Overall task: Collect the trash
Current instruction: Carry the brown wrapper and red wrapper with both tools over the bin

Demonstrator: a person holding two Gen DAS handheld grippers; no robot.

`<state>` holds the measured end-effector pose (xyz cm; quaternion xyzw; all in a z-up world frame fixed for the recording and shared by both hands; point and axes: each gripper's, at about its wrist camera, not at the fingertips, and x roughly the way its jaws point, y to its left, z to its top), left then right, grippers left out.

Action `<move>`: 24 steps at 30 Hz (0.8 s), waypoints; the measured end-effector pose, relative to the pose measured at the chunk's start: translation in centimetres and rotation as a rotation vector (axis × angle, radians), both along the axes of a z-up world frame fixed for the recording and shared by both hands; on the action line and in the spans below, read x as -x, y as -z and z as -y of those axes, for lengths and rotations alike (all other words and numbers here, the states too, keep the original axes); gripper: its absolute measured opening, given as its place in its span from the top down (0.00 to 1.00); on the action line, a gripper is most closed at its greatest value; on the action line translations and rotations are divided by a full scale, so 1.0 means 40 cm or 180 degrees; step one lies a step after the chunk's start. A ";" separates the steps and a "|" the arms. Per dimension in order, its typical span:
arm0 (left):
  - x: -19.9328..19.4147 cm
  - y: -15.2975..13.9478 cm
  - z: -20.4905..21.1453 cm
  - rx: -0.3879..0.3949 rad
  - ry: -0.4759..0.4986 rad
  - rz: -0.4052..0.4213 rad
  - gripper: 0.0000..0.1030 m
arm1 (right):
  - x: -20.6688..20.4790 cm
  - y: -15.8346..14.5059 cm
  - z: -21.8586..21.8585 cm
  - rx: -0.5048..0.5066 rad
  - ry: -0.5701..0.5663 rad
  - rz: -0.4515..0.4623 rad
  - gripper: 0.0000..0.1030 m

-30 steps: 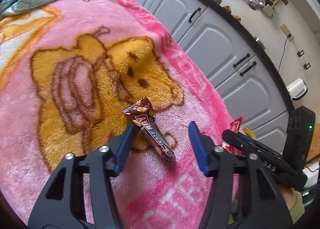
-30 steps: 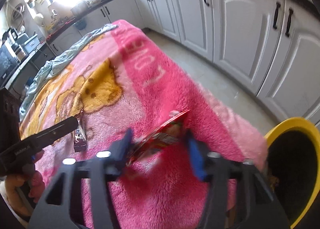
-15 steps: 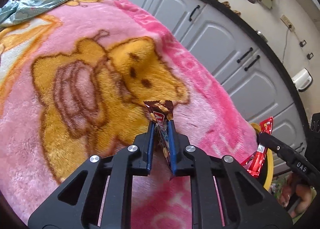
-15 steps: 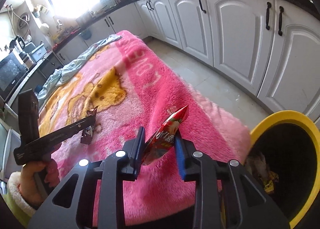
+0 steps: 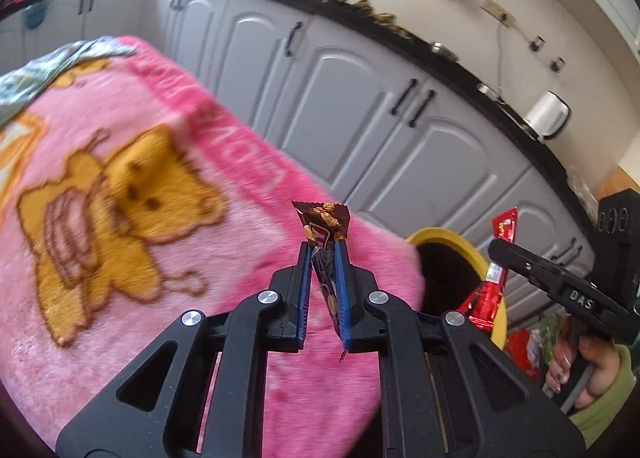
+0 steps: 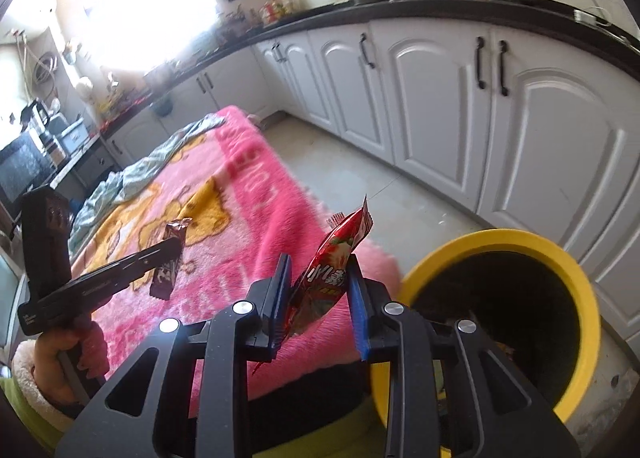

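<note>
Pink blanket (image 5: 120, 258) beside white cabinets (image 6: 440, 98).

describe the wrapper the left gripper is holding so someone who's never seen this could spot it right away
Start at the pink blanket with the yellow cartoon print and go to its near corner beside the yellow bin. Above that corner the left gripper pinches the brown wrapper, a dark chocolate-bar wrapper with nuts pictured on it, standing upright between the blue pads. The only other wrapper held up, the red wrapper in the right gripper, is bright red.
</note>
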<state>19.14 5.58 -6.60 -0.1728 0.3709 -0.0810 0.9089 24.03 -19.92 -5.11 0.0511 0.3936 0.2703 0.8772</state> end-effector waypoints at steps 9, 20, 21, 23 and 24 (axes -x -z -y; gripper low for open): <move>-0.009 -0.060 0.124 -0.0089 0.0307 0.0167 0.93 | 0.033 -0.057 0.130 -0.0019 0.0256 0.0234 0.75; -0.016 -0.087 0.257 -0.0195 0.0640 0.0274 0.94 | 0.074 -0.078 0.249 -0.0067 0.0568 0.0376 0.75; -0.017 -0.088 0.267 -0.0204 0.0667 0.0281 0.94 | 0.076 -0.079 0.258 -0.0074 0.0591 0.0385 0.75; -0.018 -0.091 0.288 -0.0221 0.0719 0.0294 0.94 | 0.084 -0.082 0.279 -0.0087 0.0650 0.0408 0.75; -0.018 -0.092 0.297 -0.0224 0.0739 0.0296 0.94 | 0.084 -0.083 0.285 -0.0092 0.0668 0.0412 0.75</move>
